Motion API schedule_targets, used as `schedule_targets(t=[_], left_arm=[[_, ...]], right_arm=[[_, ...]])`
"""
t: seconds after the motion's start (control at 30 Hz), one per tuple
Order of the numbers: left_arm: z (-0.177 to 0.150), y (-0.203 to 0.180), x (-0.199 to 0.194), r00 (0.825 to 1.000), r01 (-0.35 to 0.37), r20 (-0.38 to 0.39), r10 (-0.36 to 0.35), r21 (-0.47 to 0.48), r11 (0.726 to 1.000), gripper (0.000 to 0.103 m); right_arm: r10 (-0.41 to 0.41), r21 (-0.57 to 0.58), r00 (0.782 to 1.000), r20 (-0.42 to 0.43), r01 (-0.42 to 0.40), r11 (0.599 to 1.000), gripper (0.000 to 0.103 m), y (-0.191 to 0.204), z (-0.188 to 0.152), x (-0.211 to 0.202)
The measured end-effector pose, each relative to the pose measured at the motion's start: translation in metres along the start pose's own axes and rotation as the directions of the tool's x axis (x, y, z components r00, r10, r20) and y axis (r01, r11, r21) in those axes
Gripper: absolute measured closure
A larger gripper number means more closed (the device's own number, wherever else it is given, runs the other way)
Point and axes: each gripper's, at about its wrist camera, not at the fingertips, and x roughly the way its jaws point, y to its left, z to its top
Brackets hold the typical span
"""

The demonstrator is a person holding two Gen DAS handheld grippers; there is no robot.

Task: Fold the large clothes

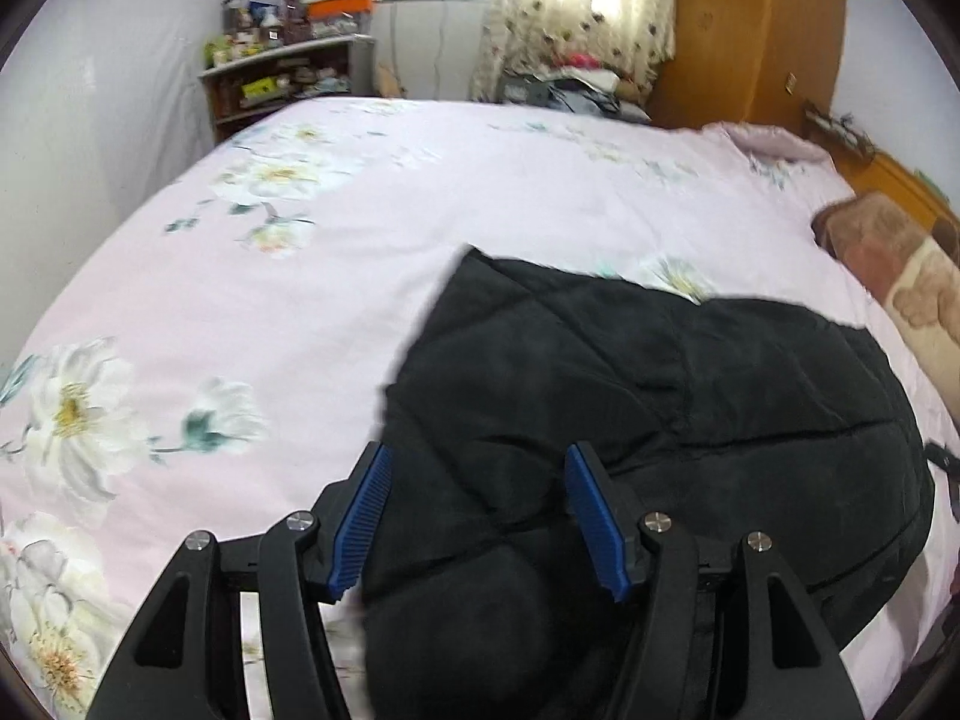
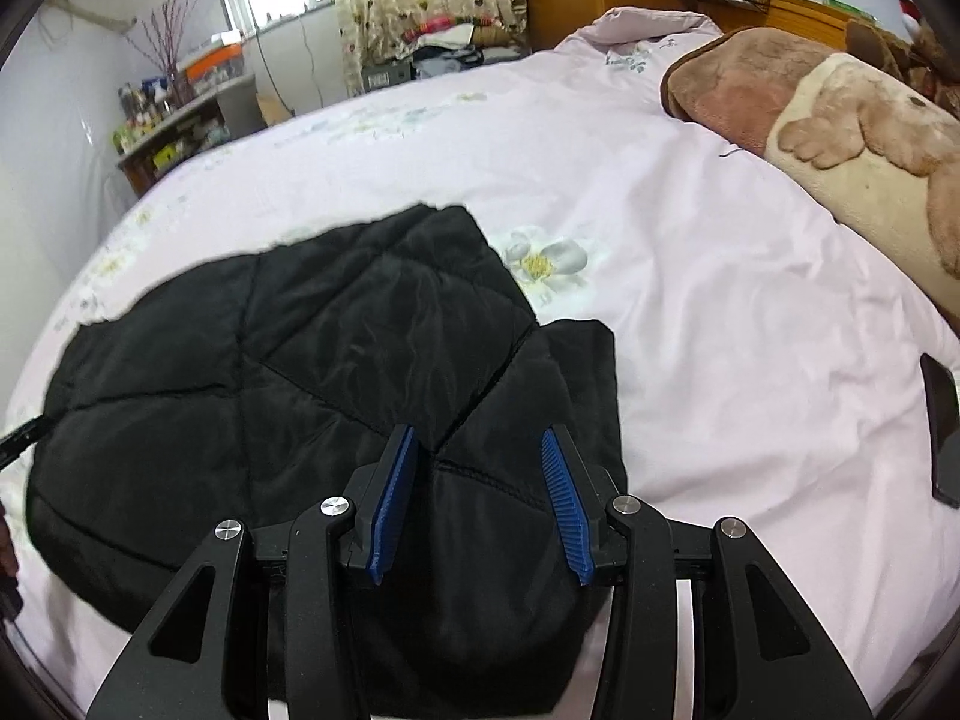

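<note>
A black quilted jacket (image 1: 630, 396) lies bunched on a pink floral bedspread (image 1: 360, 240). It also shows in the right wrist view (image 2: 288, 372). My left gripper (image 1: 477, 462) is open, its blue pads apart above the jacket's near left part. My right gripper (image 2: 480, 438) is open above the jacket's near right part, where a folded flap overlaps the body. Nothing is held in either gripper.
A brown and cream plush blanket (image 2: 840, 132) lies at the bed's right side by the wooden headboard (image 1: 750, 24). A dark phone-like object (image 2: 942, 426) lies on the bedspread (image 2: 720, 300) at the right. A cluttered shelf (image 1: 282, 72) stands beyond the bed.
</note>
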Motion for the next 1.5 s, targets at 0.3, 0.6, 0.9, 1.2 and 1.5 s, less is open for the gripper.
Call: schedule_targets(t=[0.3,0.6,0.9,1.2,1.5], left_arm=[[-0.023,0.048,0.034,0.992,0.064,-0.101,-0.077,-0.128,0.99,0.039],[-0.026,0.05,0.064,0.978,0.135,-0.128,-0.162,-0.198,0.971,0.024],[-0.029,0.052,0.066,0.959,0.223,-0.117,-0.257,-0.246,0.943,0.027],[-0.02,0.062,0.049,0.942,0.314,-0.033,-0.335,-0.275,0.909,0.028],[-0.04,0.066,0.072,0.926,0.327,-0.084,-0.368,-0.31,0.893,0.019]], right_arm=[[0.099,0.137,0.99,-0.098,-0.085,0.987,0.038,-0.035,-0.019,0.017],[0.146,0.154,0.98,-0.138,-0.124,0.98,0.031,-0.042,-0.013,0.044],[0.223,0.226,0.963,-0.153,-0.186,0.956,0.028,-0.053,-0.013,0.054],[0.3,0.281,0.947,-0.115,-0.259,0.924,0.028,-0.062,-0.016,0.046],[0.345,0.282,0.931,-0.119,-0.301,0.911,0.028,-0.065,-0.023,0.045]])
